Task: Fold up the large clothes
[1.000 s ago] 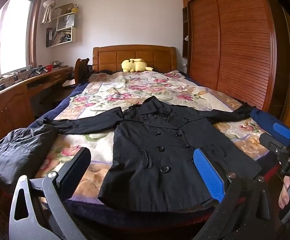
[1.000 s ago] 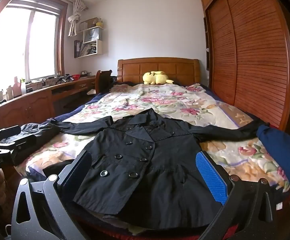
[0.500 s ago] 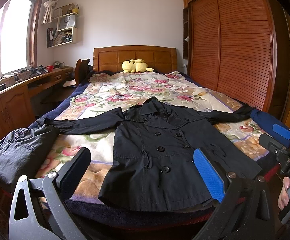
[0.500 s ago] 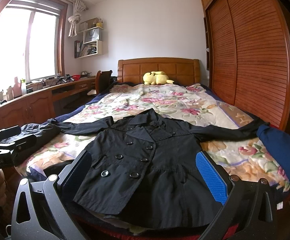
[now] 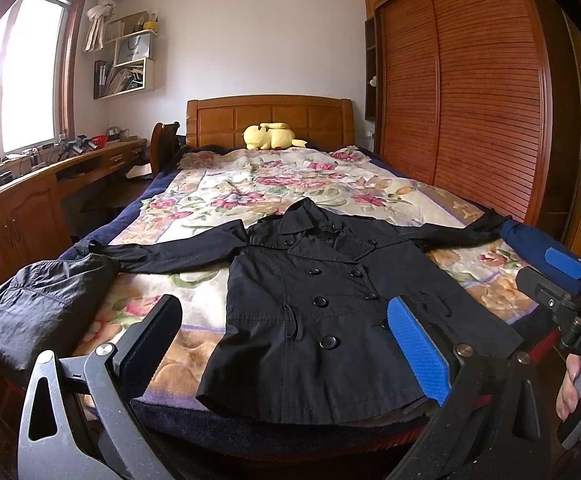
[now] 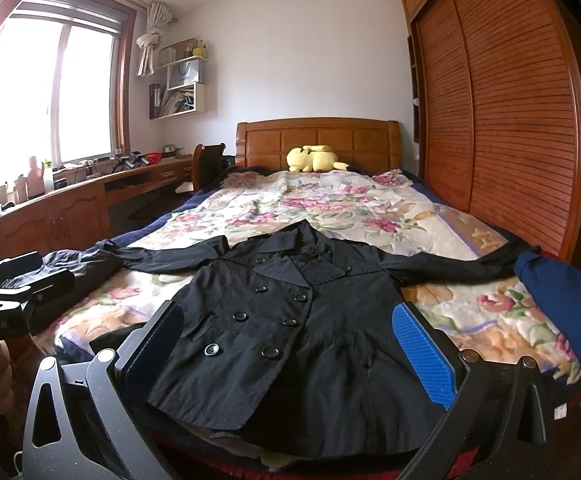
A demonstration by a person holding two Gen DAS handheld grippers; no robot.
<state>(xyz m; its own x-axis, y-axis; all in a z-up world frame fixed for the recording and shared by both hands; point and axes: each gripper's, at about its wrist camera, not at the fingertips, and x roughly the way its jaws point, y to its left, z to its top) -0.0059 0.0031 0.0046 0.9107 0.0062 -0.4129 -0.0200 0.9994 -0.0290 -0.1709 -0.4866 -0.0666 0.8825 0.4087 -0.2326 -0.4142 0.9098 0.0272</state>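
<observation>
A black double-breasted coat point(image 5: 330, 304) lies flat and face up on the floral bedspread point(image 5: 250, 188), sleeves spread to both sides, hem at the foot of the bed. It also shows in the right wrist view point(image 6: 290, 320). My left gripper point(image 5: 286, 332) is open and empty, held before the foot of the bed, short of the hem. My right gripper point(image 6: 290, 336) is open and empty, also short of the hem. The right gripper shows at the right edge of the left wrist view point(image 5: 566, 280); the left gripper shows at the left edge of the right wrist view point(image 6: 14, 292).
A crumpled dark grey garment point(image 5: 38, 304) lies at the bed's near left corner. A dark blue garment point(image 6: 562, 304) lies at the near right corner on the coat's sleeve end. A yellow plush toy point(image 5: 270, 136) sits by the headboard. A wooden desk point(image 5: 22, 200) runs along the left, a wardrobe point(image 5: 470, 100) along the right.
Both grippers have stayed almost still and open. The left wrist view has shifted very slightly. The coat has not moved.
</observation>
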